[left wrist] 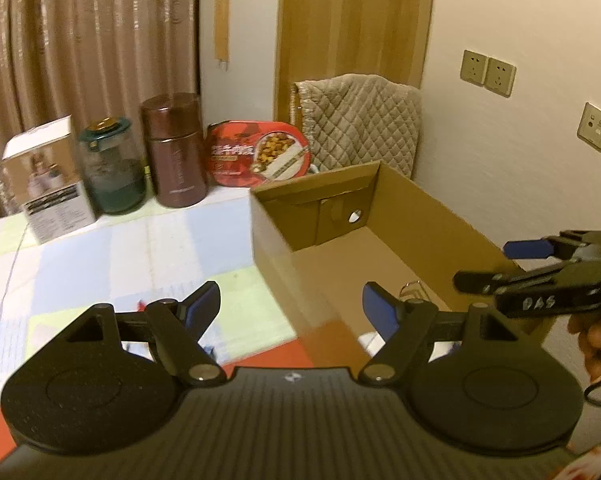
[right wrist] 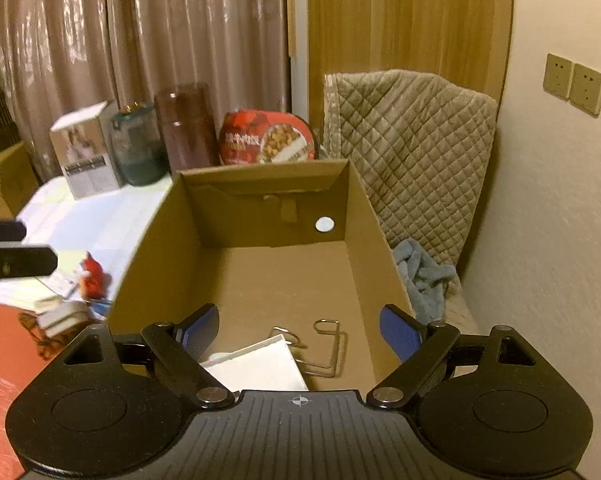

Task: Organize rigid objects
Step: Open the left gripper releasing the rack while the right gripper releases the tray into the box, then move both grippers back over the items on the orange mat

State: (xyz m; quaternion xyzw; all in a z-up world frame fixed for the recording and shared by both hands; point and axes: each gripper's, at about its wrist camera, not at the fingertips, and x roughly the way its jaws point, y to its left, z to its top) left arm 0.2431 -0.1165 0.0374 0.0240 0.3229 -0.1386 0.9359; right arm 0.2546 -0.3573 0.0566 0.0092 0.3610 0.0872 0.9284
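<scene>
An open cardboard box (left wrist: 268, 240) (right wrist: 152, 248) stands on the table. In the right wrist view it holds a white flat packet (right wrist: 260, 364) and a wire rack (right wrist: 328, 344). At the table's back stand a white carton (left wrist: 48, 184) (right wrist: 86, 152), a green-lidded glass jar (left wrist: 112, 168) (right wrist: 138, 148), a brown canister (left wrist: 176, 152) (right wrist: 186, 128) and a red food tray (left wrist: 256, 152) (right wrist: 266, 138). My left gripper (left wrist: 296, 312) is open and empty over the box's near left wall. My right gripper (right wrist: 300, 328) is open and empty above the box's near end; it also shows in the left wrist view (left wrist: 496, 264).
A quilted chair (right wrist: 416, 152) stands behind the box against the wall, with a blue cloth (right wrist: 424, 276) on its seat. Left of the box lie a small red toy (right wrist: 92, 276) and stacked booklets (right wrist: 56, 312). Curtains hang behind the table.
</scene>
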